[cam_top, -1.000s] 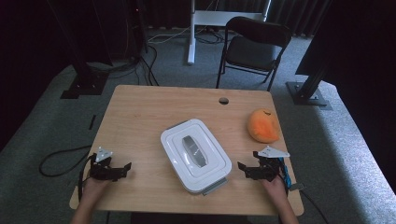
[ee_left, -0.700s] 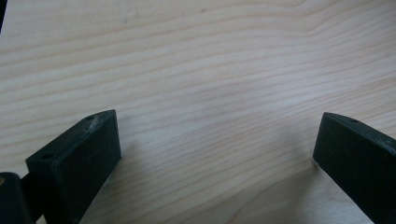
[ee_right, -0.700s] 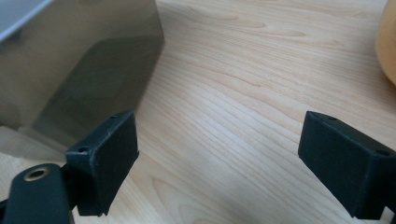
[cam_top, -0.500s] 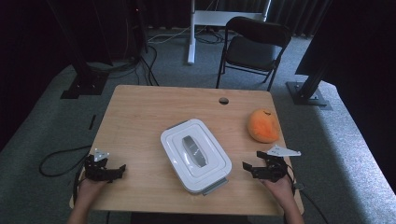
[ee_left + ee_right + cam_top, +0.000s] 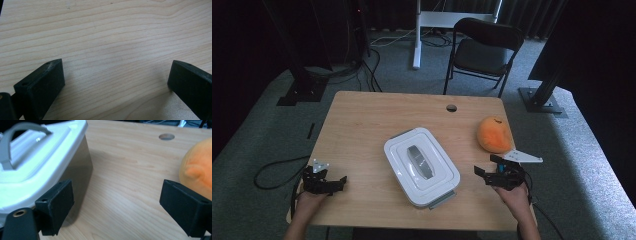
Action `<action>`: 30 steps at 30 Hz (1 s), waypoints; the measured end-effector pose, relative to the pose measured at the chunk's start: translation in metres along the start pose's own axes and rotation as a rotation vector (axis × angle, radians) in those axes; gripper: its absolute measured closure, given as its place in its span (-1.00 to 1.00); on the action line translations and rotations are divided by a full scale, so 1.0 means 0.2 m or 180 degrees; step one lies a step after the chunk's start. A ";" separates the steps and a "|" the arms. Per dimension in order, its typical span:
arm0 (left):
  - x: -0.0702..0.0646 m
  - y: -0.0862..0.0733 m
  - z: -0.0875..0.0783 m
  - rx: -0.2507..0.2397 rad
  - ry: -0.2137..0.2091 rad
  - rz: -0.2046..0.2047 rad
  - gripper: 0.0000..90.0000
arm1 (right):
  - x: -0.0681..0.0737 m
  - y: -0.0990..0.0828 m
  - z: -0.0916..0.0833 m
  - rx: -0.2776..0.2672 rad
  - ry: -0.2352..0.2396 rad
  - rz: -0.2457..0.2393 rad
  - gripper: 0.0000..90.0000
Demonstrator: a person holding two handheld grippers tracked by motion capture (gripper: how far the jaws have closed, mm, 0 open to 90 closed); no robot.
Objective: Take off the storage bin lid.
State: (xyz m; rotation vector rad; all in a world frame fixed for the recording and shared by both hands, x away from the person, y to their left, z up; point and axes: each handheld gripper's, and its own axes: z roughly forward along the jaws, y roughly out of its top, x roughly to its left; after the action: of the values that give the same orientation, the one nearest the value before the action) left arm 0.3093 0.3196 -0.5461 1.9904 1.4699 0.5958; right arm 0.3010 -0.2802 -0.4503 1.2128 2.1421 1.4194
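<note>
Pale grained wood forms the table (image 5: 362, 125) in the high view, a rounded white lidded box (image 5: 422, 166) mid-table between the left gripper (image 5: 337, 181) and right gripper (image 5: 486, 166), while each gripper view shows blocky black jaws spread wide, gripping nothing.

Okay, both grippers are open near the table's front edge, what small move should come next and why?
Probably ease the right gripper left toward the white lidded box: its jaws stand open and hold nothing, the lid is on, and the box's side wall sits just past its left jaw. The left gripper is open over bare table.
</note>
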 end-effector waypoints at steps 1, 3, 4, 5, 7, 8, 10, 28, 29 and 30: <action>0.00 0.00 0.00 0.0000 0.0000 -0.0001 -0.97 | 0.01 0.02 -0.01 -0.0013 0.0001 -0.0008 -0.74; 0.00 0.00 0.00 0.0002 0.0000 0.0003 -0.97 | 0.02 0.04 -0.01 -0.0029 0.0006 -0.0023 -0.74; 0.00 0.00 0.00 0.0002 0.0000 0.0001 -0.97 | 0.04 0.07 -0.02 -0.0037 0.0014 -0.0040 -0.74; 0.00 0.00 0.00 0.0001 0.0000 0.0000 -0.97 | 0.05 0.08 -0.02 -0.0038 0.0039 -0.0043 -0.74; 0.00 0.00 0.00 0.0000 0.0000 -0.0001 -0.97 | 0.07 0.10 -0.03 -0.0062 0.0030 -0.0065 -0.74; 0.00 0.00 0.00 0.0001 0.0000 0.0000 -0.97 | 0.09 0.11 -0.03 -0.0066 0.0064 -0.0079 -0.74; 0.00 0.00 0.00 0.0002 0.0000 0.0000 -0.97 | 0.11 0.14 -0.03 -0.0098 0.0068 -0.0104 -0.74; 0.00 0.00 0.00 -0.0002 0.0001 -0.0002 -0.97 | 0.37 0.30 0.04 -0.0157 0.0331 -0.0363 -0.74; 0.00 0.00 0.00 -0.0001 0.0001 -0.0002 -0.97 | 0.38 0.31 0.05 -0.0130 0.0363 -0.0363 -0.74; 0.00 0.00 0.00 -0.0001 0.0001 -0.0002 -0.97 | 0.39 0.32 0.06 -0.0128 0.0359 -0.0370 -0.74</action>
State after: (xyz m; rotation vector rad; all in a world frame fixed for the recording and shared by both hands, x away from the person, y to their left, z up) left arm 0.3094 0.3197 -0.5462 1.9897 1.4706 0.5961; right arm 0.2920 -0.2015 -0.3863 0.9987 2.2074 1.5054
